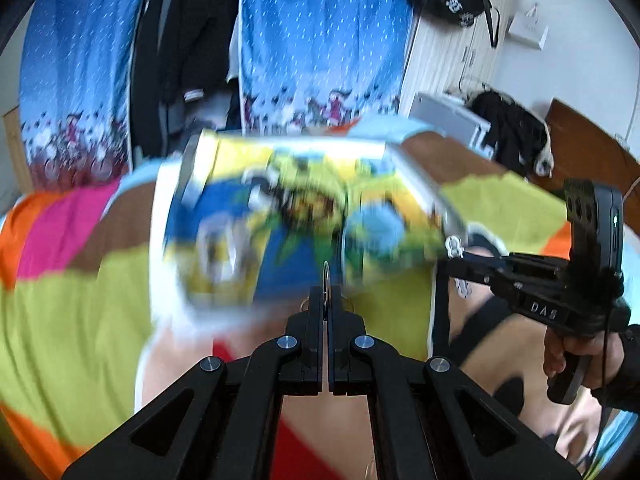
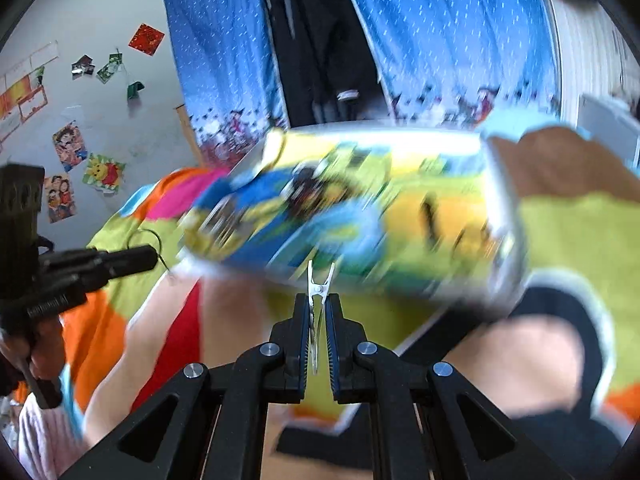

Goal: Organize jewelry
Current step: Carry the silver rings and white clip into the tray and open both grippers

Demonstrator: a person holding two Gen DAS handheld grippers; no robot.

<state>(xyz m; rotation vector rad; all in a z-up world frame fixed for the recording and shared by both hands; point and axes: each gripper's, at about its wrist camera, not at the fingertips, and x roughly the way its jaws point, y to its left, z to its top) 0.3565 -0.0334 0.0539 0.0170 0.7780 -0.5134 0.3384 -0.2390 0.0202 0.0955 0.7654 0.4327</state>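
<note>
My left gripper (image 1: 326, 297) is shut on a thin metal ring (image 1: 327, 274), which stands up between the fingertips. In the right wrist view the ring (image 2: 146, 240) loops out of the left gripper (image 2: 154, 258) at the left edge. My right gripper (image 2: 318, 305) is shut on a silver metal clip (image 2: 319, 286) with its prongs pointing forward. From the left wrist view, the clip (image 1: 455, 246) sticks out of the right gripper (image 1: 460, 258) on the right. Just ahead of both grippers is a colourful cartoon-printed box (image 1: 296, 204) (image 2: 360, 204), blurred by motion.
The box lies on a bedspread (image 1: 60, 300) of green, orange, pink and brown patches. Blue dotted curtains (image 1: 320, 40) and dark hanging clothes (image 1: 192, 40) are behind it. A hand (image 1: 576, 350) holds the right gripper's handle. Stickers (image 2: 68, 146) cover the wall at left.
</note>
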